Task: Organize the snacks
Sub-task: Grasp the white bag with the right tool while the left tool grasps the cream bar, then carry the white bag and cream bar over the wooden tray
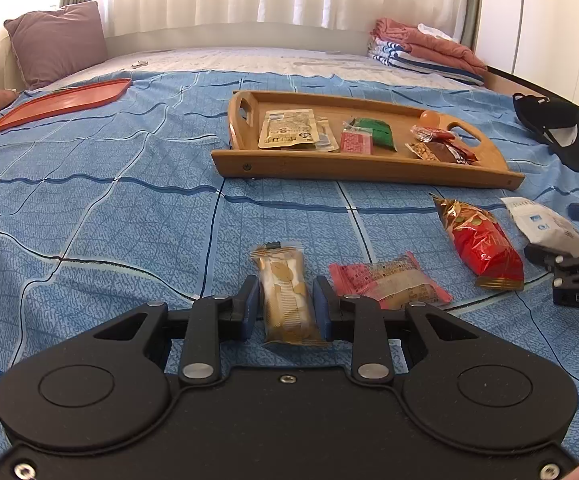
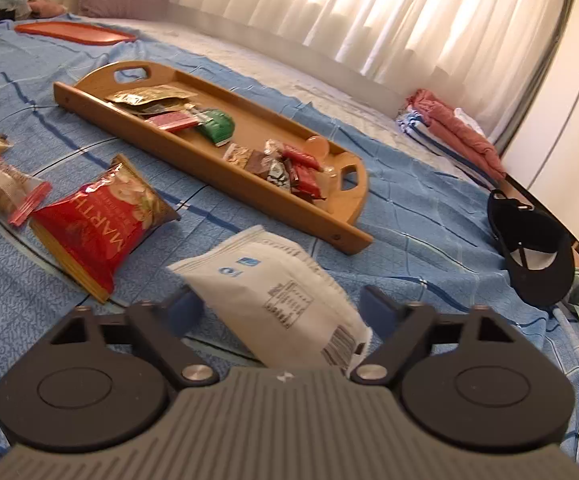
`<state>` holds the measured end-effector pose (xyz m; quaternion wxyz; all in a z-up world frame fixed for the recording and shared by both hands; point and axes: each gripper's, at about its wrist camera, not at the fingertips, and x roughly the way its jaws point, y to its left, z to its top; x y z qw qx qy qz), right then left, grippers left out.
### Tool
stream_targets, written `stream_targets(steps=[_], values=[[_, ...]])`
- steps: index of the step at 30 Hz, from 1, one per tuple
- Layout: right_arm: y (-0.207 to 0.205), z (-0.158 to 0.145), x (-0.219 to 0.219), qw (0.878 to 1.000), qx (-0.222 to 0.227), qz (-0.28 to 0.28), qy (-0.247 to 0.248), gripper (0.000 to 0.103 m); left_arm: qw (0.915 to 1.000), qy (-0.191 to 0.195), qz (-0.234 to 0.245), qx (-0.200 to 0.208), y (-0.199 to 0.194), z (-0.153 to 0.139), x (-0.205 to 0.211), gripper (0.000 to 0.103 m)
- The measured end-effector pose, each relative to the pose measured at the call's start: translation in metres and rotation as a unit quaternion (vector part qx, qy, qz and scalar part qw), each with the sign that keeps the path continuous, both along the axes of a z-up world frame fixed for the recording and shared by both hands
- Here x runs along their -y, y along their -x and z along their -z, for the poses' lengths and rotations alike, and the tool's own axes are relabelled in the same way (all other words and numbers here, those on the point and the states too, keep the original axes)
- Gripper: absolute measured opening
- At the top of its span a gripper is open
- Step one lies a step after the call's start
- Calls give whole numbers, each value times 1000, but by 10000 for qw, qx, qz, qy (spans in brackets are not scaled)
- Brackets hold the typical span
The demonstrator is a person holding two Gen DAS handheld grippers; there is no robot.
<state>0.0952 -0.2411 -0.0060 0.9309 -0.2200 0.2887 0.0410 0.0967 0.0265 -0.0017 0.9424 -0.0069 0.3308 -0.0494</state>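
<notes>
On the bed, the left gripper [image 1: 285, 306] straddles a cracker packet [image 1: 287, 300], jaws part-open on either side, its long axis running straight ahead. The right gripper [image 2: 279, 310], jaws wide, brackets a white pouch [image 2: 277, 292] (lying askew). Beyond waits the wooden tray [image 1: 353, 166].

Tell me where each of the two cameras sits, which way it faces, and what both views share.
Left wrist: on the left gripper, low over the bedspread, facing the wooden tray; its jaws flank a beige snack packet.
Right wrist: on the right gripper, facing the same tray from its other end; open jaws straddle a white packet.
Shared: tray, red snack bag, white packet.
</notes>
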Motion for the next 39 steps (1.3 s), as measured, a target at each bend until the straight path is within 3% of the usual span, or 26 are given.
stream_targets(steps=[3, 5, 12, 16, 20, 22, 29, 35, 39], values=[[2, -4, -4, 9998, 190, 65, 80, 61, 10000, 11, -32, 37, 2, -1, 0, 27], [7, -10, -4, 9987, 459, 175, 108, 55, 10000, -26, -36, 60, 3, -1, 0, 26], [7, -30, 21, 9933, 887, 740, -79, 51, 10000, -39, -16, 73, 4, -1, 0, 26], [5, -35, 51, 9866, 746, 1340, -549, 51, 10000, -39, -20, 72, 4, -1, 0, 26], [6, -27, 81, 9764, 433, 1767, -1167, 36, 10000, -55, -6, 77, 3, -1, 0, 26], [9, -24, 90, 9720, 380, 1874, -1366, 36, 10000, -30, -17, 80, 4, -1, 0, 21], [18, -38, 97, 9636, 363, 1791, -1949, 27, 9994, -147, 13, 327, 11, -14, 3, 20], [11, -60, 83, 9623, 367, 1444, -2274, 27, 9987, -80, 40, 492, 5, -34, 2, 20], [-5, -71, 72, 9550, 151, 1143, -2734, 27, 9985, -105, 153, 518, -15, -48, 4, 20]])
